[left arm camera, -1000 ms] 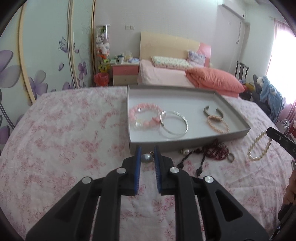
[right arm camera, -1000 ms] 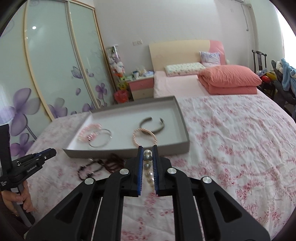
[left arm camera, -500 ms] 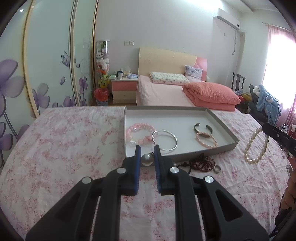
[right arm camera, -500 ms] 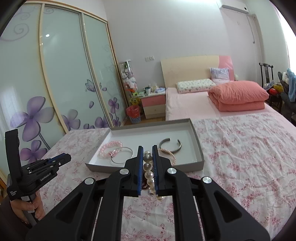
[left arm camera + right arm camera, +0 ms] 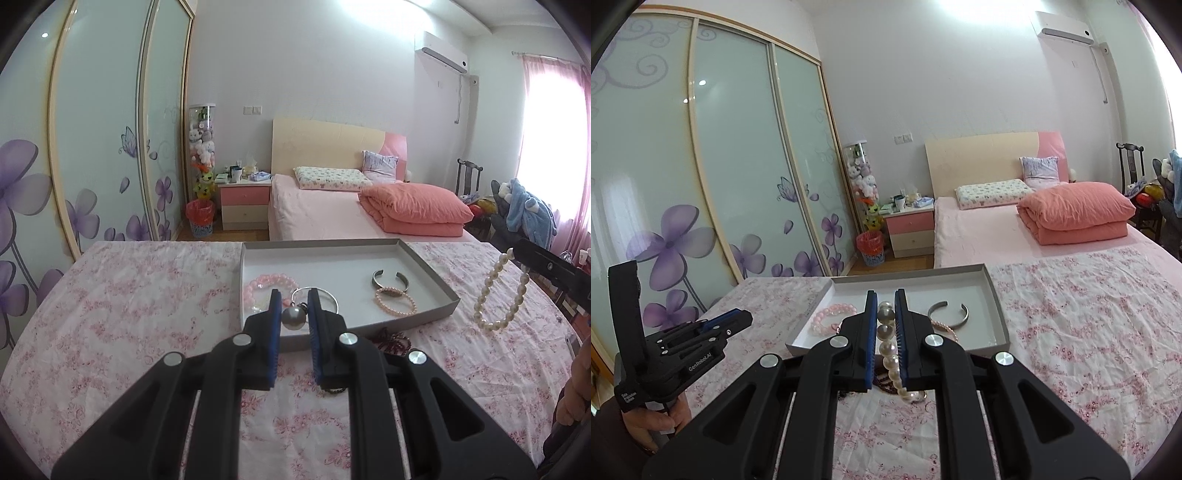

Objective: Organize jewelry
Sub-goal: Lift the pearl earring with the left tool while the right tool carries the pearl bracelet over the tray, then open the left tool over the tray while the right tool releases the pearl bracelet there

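My left gripper [image 5: 294, 300] is shut on a grey pearl bead [image 5: 294, 317] and holds it above the near rim of the grey tray [image 5: 424, 266]. My right gripper [image 5: 886, 295] is shut on a white pearl string [image 5: 888, 350]. In the left wrist view that pearl string [image 5: 495, 317] hangs as a loop to the right of the tray. Inside the tray lie a pink bead bracelet [image 5: 271, 282], a silver bangle [image 5: 328, 295], a metal cuff [image 5: 389, 278] and a pink pearl bracelet [image 5: 395, 299]. Dark red beads [image 5: 393, 339] lie on the cloth in front of the tray.
The tray sits on a pink floral cloth [image 5: 129, 314]. Behind it stand a bed [image 5: 332, 210] with a folded orange quilt [image 5: 417, 208], a bedside cabinet [image 5: 243, 201] and sliding wardrobe doors [image 5: 701, 184]. A person's hand [image 5: 661, 417] grips the left gripper's handle.
Both grippers have risen, carrying the grey bead and the pearl string up off the cloth. The tray now sits lower and farther in both views.
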The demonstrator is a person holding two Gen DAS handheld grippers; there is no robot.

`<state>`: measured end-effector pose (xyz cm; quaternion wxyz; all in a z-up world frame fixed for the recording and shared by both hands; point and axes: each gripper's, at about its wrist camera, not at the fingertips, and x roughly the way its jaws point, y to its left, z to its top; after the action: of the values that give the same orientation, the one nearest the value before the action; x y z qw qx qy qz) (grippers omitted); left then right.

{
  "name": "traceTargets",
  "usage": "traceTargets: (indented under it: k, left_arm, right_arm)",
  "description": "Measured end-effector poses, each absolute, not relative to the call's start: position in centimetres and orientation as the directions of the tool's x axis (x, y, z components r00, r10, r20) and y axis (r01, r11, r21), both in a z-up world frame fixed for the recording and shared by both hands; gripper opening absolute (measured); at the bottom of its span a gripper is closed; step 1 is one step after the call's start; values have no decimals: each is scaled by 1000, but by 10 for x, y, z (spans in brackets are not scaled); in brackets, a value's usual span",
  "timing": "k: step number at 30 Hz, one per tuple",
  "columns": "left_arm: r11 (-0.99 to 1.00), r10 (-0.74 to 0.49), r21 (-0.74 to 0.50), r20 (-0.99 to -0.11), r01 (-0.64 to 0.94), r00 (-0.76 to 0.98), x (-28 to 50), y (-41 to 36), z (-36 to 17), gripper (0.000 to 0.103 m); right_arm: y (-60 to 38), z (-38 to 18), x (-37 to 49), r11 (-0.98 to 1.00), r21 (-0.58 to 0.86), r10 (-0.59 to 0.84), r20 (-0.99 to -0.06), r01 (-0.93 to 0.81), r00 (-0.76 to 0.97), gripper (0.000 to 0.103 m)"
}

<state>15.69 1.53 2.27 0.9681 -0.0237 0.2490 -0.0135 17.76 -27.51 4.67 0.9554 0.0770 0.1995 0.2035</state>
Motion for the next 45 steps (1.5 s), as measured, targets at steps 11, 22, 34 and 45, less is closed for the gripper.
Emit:
traceTargets:
  k: [11,22,34,45]
  left_arm:
    - [998,-45,-50,-468,25,882,157,12,28,15]
    - [999,-43,-45,-471,25,881,159,10,28,15]
    - [998,-45,-54,-473,22,880,200,12,33,15]
    - [998,-56,-56,-555,30,830,270,8,4,15]
  right_arm:
    - [-274,53,172,900,227,431,-327,-372,841,11]
    - [-274,54,175,902,225,427,-324,-370,844,11]
    - [-268,63,207,904,227,420,-307,-363,854,11]
    - [-246,32,279,914,228,403,-408,-335,819,11]
